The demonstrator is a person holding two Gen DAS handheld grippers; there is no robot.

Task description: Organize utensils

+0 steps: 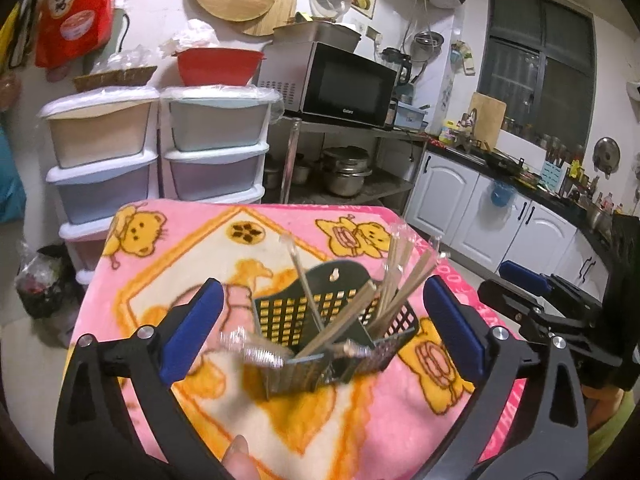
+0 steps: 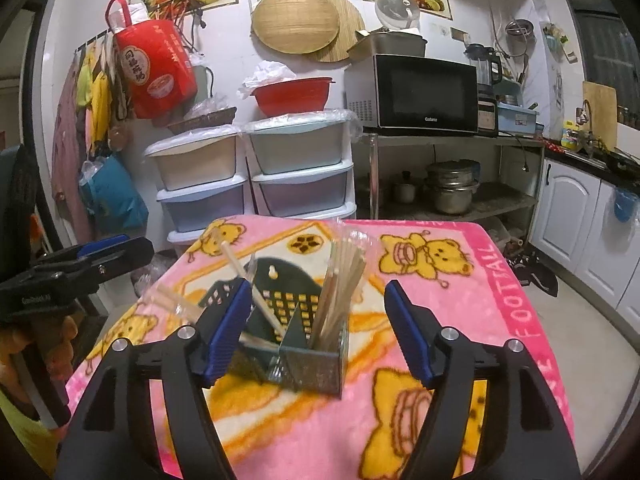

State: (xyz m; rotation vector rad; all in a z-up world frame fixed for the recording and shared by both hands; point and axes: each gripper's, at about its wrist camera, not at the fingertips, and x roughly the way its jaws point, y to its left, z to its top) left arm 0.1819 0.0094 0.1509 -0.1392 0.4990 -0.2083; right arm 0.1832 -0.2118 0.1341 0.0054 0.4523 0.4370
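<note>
A dark green slotted utensil holder (image 1: 320, 312) (image 2: 296, 320) stands on a pink bear-print blanket (image 1: 168, 264) (image 2: 460, 300). Wrapped wooden chopsticks (image 1: 400, 280) (image 2: 340, 280) stand in its compartments, and one wrapped pair (image 1: 308, 284) (image 2: 248, 280) leans across. A clear-wrapped utensil (image 1: 256, 350) lies over the holder's front left rim. My left gripper (image 1: 320, 324) is open and empty, its blue pads on either side of the holder. My right gripper (image 2: 318, 328) is open and empty, also straddling the holder. Each gripper shows at the other view's edge (image 1: 532, 292) (image 2: 80, 264).
Stacked plastic drawers (image 1: 160, 152) (image 2: 256, 176) stand behind the table. A microwave (image 1: 332, 84) (image 2: 420, 96) sits on a steel rack with pots. White cabinets and a cluttered counter (image 1: 520, 184) (image 2: 580, 200) run along the right.
</note>
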